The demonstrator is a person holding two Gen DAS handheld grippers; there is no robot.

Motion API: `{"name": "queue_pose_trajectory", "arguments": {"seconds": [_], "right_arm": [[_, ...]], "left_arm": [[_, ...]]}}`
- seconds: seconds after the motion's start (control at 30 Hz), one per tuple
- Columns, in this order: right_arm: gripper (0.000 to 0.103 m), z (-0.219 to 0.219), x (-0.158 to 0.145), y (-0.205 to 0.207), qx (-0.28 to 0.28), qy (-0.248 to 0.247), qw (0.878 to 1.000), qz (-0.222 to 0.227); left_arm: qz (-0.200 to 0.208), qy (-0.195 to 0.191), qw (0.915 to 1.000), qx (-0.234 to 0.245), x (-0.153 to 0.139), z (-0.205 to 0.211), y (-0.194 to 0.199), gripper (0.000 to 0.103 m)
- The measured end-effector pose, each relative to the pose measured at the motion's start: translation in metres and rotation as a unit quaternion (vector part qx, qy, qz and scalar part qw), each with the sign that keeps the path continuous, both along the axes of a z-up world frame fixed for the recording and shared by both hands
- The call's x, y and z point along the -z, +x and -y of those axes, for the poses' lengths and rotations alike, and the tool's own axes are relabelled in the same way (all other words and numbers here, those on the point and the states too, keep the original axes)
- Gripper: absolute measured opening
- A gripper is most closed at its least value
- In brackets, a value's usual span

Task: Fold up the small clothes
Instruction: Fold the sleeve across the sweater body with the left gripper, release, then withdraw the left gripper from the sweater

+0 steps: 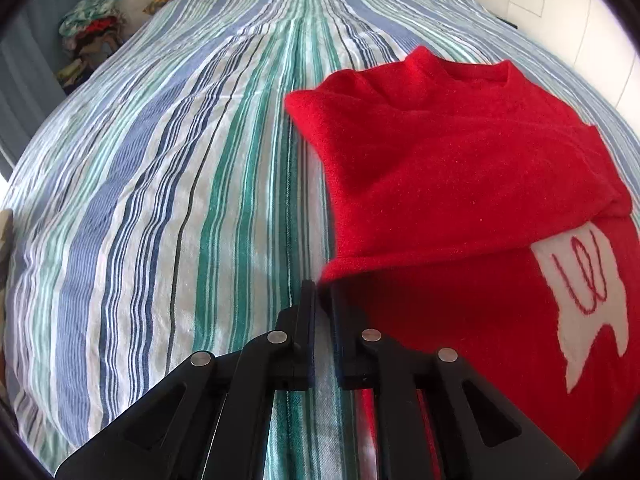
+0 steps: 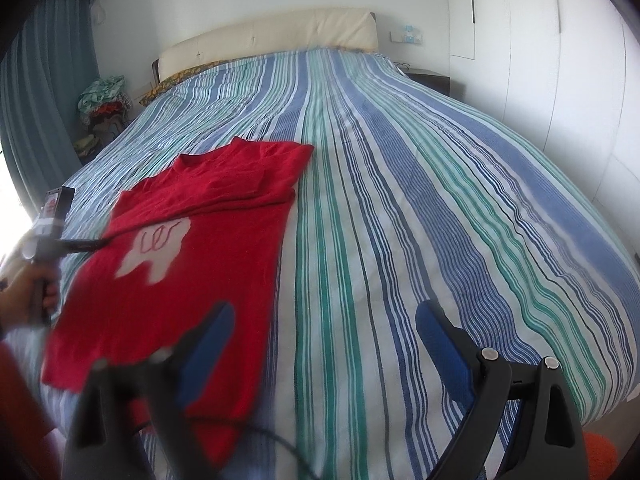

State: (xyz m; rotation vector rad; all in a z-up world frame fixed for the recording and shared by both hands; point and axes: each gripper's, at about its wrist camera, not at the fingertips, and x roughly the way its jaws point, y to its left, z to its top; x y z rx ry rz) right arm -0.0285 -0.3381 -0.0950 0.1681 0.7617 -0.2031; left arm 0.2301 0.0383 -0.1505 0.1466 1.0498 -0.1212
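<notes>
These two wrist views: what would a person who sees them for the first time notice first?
The bright red sweater catches the eye first; it lies on the striped bedspread with its sleeves folded across the chest and a white patch with red writing showing below them. Next comes the left gripper, its fingers nearly closed at the folded sleeve's edge. The right gripper hangs wide open over the bedspread, beside the sweater's hem.

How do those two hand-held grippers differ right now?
The left hand-held gripper is nearly shut, pinching the red sweater's folded edge; the right hand-held gripper is wide open and holds nothing. The left's fingers look black; the right's fingers are blue-padded. Both hover above the striped bedspread.
</notes>
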Motion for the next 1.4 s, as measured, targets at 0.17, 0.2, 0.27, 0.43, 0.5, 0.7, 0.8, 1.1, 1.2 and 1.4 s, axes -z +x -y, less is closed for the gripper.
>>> {"name": "queue_pose_trajectory", "arguments": {"seconds": [0.17,0.2,0.27,0.43,0.5,0.7,0.8,1.1,1.2,1.4], "right_arm": [[0.091,0.002,0.0,-0.001,0.003,0.004,1.0,0.0],[0.091,0.004,0.0,-0.001,0.005,0.007,1.0,0.001],[0.091,0.005,0.0,-0.002,0.008,0.012,1.0,0.002],[0.091,0.013,-0.008,-0.007,0.02,0.021,0.999,0.018],[0.091,0.018,-0.021,-0.014,0.034,0.017,0.999,0.04],[0.091,0.038,-0.094,-0.035,0.057,-0.06,0.992,0.099],[0.091,0.044,-0.141,-0.046,0.053,-0.127,0.982,0.127],[0.103,0.035,-0.147,-0.064,0.064,-0.195,0.972,0.118],[0.103,0.023,-0.102,-0.065,0.052,-0.174,0.981,0.073],[0.103,-0.003,-0.066,-0.064,0.001,-0.214,0.977,0.027]], "left_arm": [[0.0,0.019,0.9998,0.009,-0.005,-0.003,-0.026,0.024],[0.003,0.02,0.9998,0.007,-0.007,-0.007,-0.035,0.043],[0.013,0.009,0.9999,-0.002,-0.017,-0.018,-0.057,0.069],[0.014,-0.029,0.9992,-0.023,-0.033,-0.039,-0.106,0.074],[0.018,-0.047,0.9982,-0.032,-0.04,-0.045,-0.124,0.079],[0.033,-0.072,0.996,-0.042,-0.049,-0.058,-0.154,0.088],[0.041,-0.054,0.9965,-0.048,-0.053,-0.068,-0.155,0.088],[0.046,-0.075,0.99,-0.11,-0.046,-0.103,-0.154,0.09],[0.05,-0.073,0.9897,-0.112,-0.046,-0.104,-0.155,0.09],[0.091,-0.06,0.9877,-0.112,-0.05,-0.102,-0.106,0.1]]}}
